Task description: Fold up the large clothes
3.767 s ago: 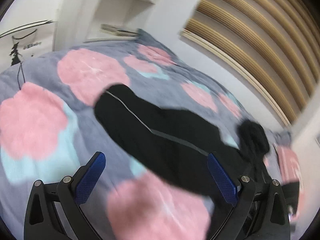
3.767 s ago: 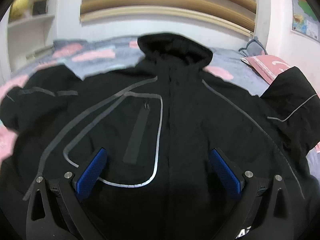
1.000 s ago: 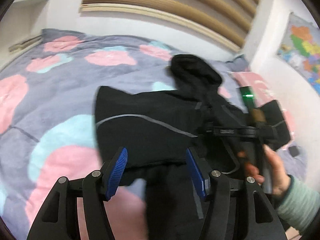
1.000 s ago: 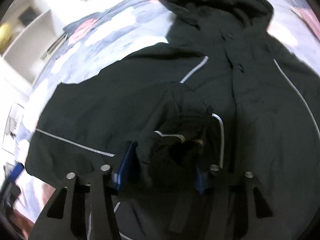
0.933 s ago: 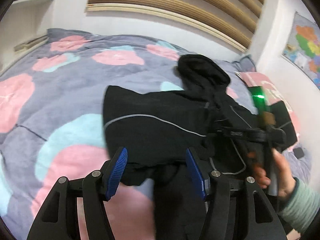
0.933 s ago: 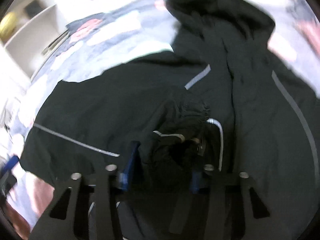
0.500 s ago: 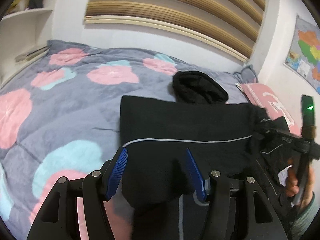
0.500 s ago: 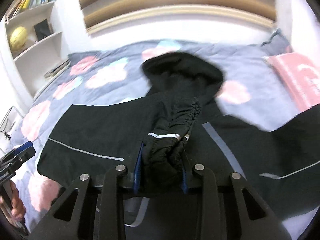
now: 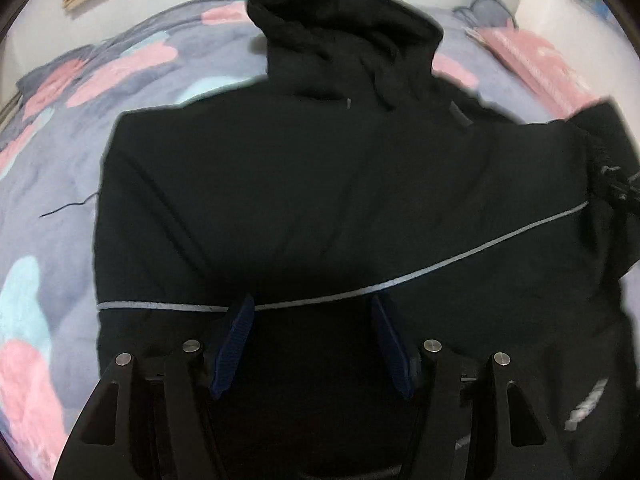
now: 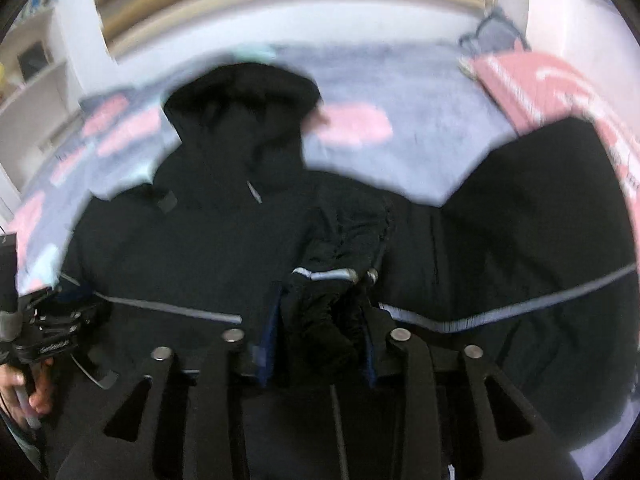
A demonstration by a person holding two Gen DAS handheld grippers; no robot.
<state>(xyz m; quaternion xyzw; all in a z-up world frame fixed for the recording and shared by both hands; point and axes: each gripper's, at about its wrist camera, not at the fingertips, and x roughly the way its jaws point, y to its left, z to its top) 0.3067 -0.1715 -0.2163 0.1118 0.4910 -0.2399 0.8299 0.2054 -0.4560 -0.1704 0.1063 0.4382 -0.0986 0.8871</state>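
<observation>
A black hooded jacket [image 9: 320, 184] lies on the bed with its hood [image 9: 340, 20] at the far end. One sleeve with a grey reflective stripe [image 9: 480, 248] is stretched sideways across the body. My left gripper [image 9: 312, 320] is shut on the thick shoulder end of that sleeve, low over the jacket. In the right wrist view the left gripper [image 10: 44, 320] shows at the left edge. My right gripper [image 10: 322, 312] has the bunched sleeve cuff [image 10: 324, 276] between its pads; its jaws are opening slightly.
A grey bed cover [image 9: 52, 200] with pink and pale blue blotches spreads around the jacket. A pink pillow [image 10: 532, 80] lies at the far right corner. White shelves [image 10: 32, 80] stand at the left, and a slatted headboard wall is behind. A person's hand [image 10: 24, 392] grips the left tool.
Both grippers have carried the sleeve to the right across the jacket's front, and it now lies stretched out. The left gripper has come down close over the jacket.
</observation>
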